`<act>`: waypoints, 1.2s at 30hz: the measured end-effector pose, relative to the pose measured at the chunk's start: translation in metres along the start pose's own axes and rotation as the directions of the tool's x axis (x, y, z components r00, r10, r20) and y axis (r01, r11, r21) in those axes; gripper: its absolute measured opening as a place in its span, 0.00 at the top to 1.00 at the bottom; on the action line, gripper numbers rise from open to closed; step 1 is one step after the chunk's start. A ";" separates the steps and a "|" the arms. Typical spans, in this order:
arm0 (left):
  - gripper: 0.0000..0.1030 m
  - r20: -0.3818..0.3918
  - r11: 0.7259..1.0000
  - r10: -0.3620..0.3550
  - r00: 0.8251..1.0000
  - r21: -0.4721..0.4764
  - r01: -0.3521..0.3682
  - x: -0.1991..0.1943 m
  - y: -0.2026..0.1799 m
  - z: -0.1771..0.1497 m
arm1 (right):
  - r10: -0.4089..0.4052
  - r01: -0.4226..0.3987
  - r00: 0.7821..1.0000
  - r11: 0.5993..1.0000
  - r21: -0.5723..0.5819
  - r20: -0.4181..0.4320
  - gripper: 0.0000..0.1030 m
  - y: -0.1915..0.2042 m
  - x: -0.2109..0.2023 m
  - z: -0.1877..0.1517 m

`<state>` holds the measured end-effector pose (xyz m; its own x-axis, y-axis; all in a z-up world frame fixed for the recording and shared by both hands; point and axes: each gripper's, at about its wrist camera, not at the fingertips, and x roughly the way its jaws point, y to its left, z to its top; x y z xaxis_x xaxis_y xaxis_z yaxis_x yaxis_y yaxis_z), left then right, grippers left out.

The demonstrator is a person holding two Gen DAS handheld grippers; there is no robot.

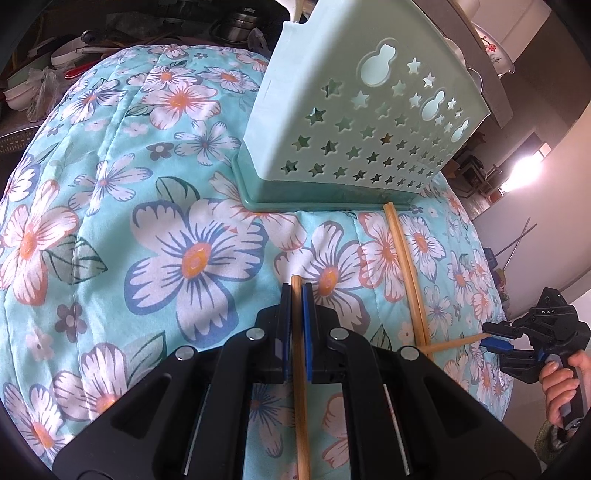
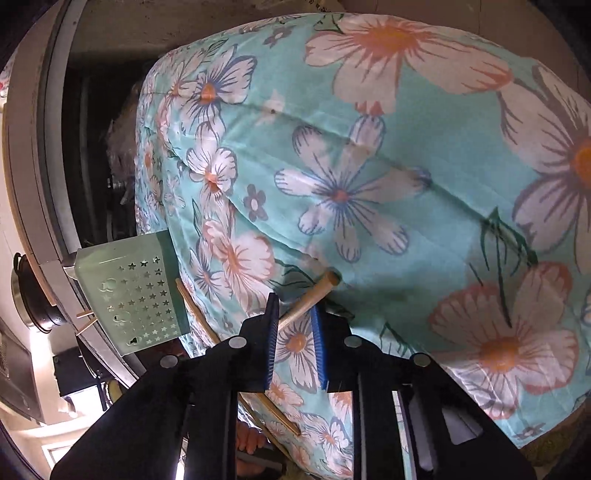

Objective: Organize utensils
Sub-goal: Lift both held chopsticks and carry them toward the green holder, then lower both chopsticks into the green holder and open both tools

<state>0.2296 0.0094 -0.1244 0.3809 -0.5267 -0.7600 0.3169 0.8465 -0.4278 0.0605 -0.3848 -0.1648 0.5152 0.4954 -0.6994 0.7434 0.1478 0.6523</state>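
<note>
My left gripper (image 1: pixel 296 287) is shut on a wooden chopstick (image 1: pixel 300 387) that runs straight between its blue pads, over the floral cloth. A mint-green utensil caddy (image 1: pixel 354 122) with star holes stands ahead; in the right wrist view the caddy (image 2: pixel 136 295) sits at the left with chopstick tips (image 2: pixel 85 321) poking out of it. Two more chopsticks (image 1: pixel 404 269) lie side by side in front of the caddy. At the table's right edge my right gripper (image 1: pixel 489 339) clamps another chopstick (image 1: pixel 458 341). In its own view that chopstick (image 2: pixel 314 297) crosses slantwise between the pads of the right gripper (image 2: pixel 294 304).
A turquoise floral cloth (image 1: pixel 122 206) covers the rounded table, which drops off on the right. Steel pots (image 1: pixel 236 26) and dishes crowd the far left behind it. A flowered plate (image 1: pixel 491 44) sits on a shelf at the upper right. A hand (image 1: pixel 557 387) grips the right tool.
</note>
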 end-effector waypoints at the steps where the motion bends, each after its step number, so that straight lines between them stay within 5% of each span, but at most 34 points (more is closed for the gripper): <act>1: 0.95 0.000 1.000 -0.002 1.000 -0.002 0.002 -0.001 0.001 0.000 | -0.005 0.005 1.000 1.000 -0.003 0.000 0.88 0.001 0.001 0.002; 6: 0.95 0.000 1.000 -0.002 1.000 -0.002 0.002 -0.001 0.002 0.000 | -0.027 0.031 0.999 0.994 -0.100 0.041 0.92 0.011 -0.005 -0.003; 10: 0.95 0.000 1.000 -0.002 1.000 -0.003 0.002 -0.001 0.002 0.000 | -0.017 0.049 0.994 0.954 -0.296 0.110 0.93 0.041 -0.013 -0.013; 15: 0.95 0.020 1.000 -0.019 1.000 -0.018 0.020 -0.007 0.004 0.002 | 0.035 0.086 0.978 0.831 -0.549 0.206 0.93 0.088 -0.031 -0.033; 23: 0.95 0.147 0.998 0.008 0.989 0.054 -0.016 -0.052 -0.022 0.010 | 0.135 0.139 0.952 0.607 -0.782 0.274 0.93 0.132 -0.054 -0.064; 30: 0.95 0.343 0.960 0.126 0.931 0.195 -0.202 -0.105 -0.082 0.013 | 0.225 0.198 0.922 0.429 -0.881 0.317 0.93 0.156 -0.074 -0.092; 32: 0.95 0.396 0.936 0.177 0.901 0.215 -0.278 -0.114 -0.098 0.013 | 0.249 0.200 0.916 0.396 -0.896 0.314 0.93 0.161 -0.079 -0.098; 36: 0.95 0.524 0.882 0.247 0.815 0.227 -0.413 -0.138 -0.125 0.016 | 0.316 0.199 0.899 0.321 -0.926 0.303 0.93 0.175 -0.091 -0.110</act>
<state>0.1514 -0.0248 0.0420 0.8440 -0.2613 -0.4683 0.3192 0.9465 0.0472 0.0968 -0.3096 0.0455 0.8274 0.2328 -0.5111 -0.0534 0.9385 0.3410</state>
